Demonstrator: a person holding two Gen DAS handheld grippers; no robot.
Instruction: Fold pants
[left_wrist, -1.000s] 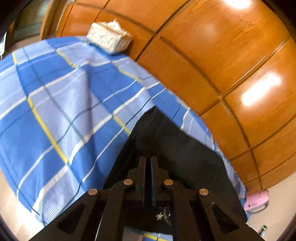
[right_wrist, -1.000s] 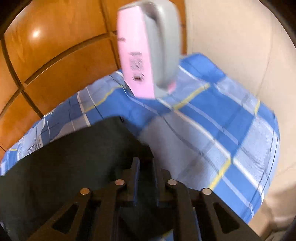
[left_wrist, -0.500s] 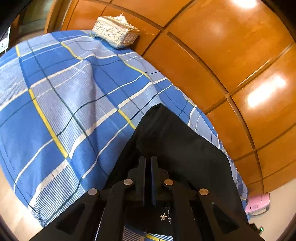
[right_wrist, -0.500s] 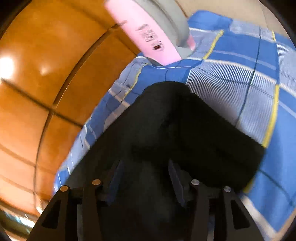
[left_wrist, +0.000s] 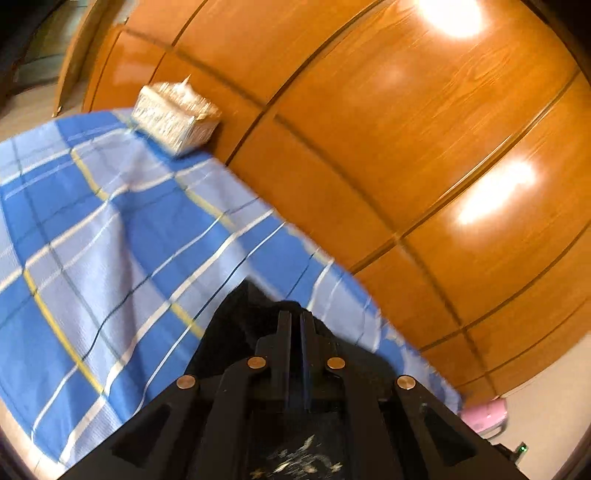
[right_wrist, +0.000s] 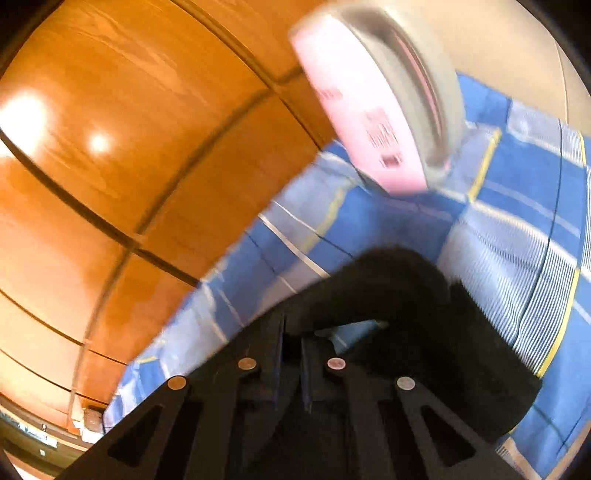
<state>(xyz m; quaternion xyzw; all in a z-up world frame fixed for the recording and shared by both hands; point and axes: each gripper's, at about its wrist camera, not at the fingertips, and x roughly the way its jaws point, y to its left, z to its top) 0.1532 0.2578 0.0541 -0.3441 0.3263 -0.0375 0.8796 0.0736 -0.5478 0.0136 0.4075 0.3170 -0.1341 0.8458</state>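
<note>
Left wrist: left tool (left_wrist: 291, 317) clamped on black pants (left_wrist: 236, 325) | right tool (right_wrist: 291, 332) clamped on pants too

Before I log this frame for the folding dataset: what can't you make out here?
- Left wrist view: the left gripper hides most of the black pants.
- Right wrist view: motion blur smears the pink object; its label is unreadable.
- Right gripper: dark pants hide what it pinches.
</note>
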